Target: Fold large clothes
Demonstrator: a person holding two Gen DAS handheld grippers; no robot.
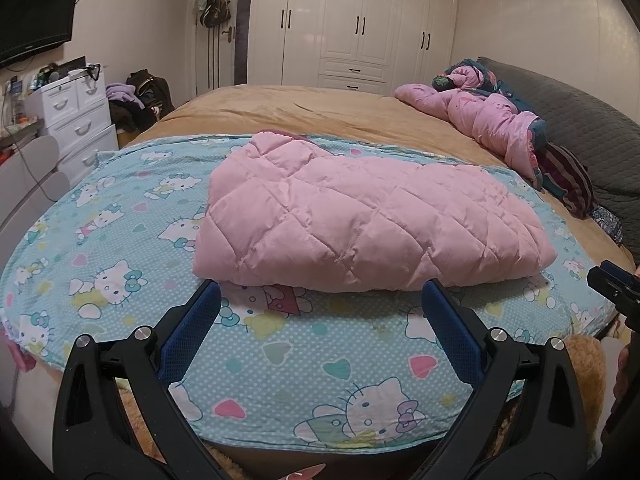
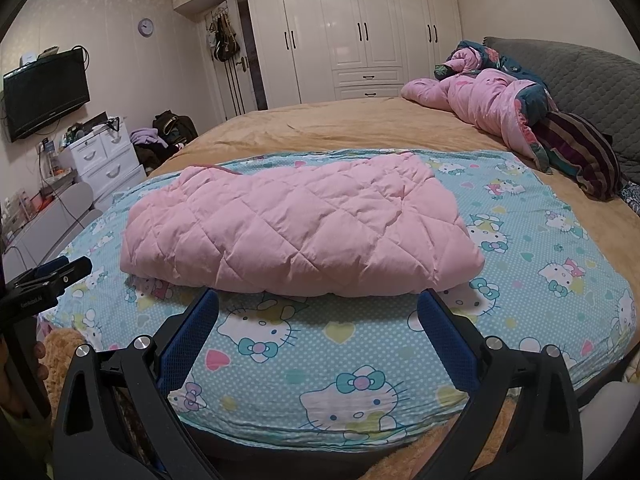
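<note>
Pink quilted coat lies folded at frame centre on a cartoon-cat sheet spread over a tan bed. At the bottom edge, left gripper and right gripper hover just short of it, both wide open, empty.

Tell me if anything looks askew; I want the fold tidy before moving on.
The pink quilted jacket lies folded but uneven: its far left end tapers and a dark pink edge peeks out. Both claws, left and right, hang open, apart from it.
</note>
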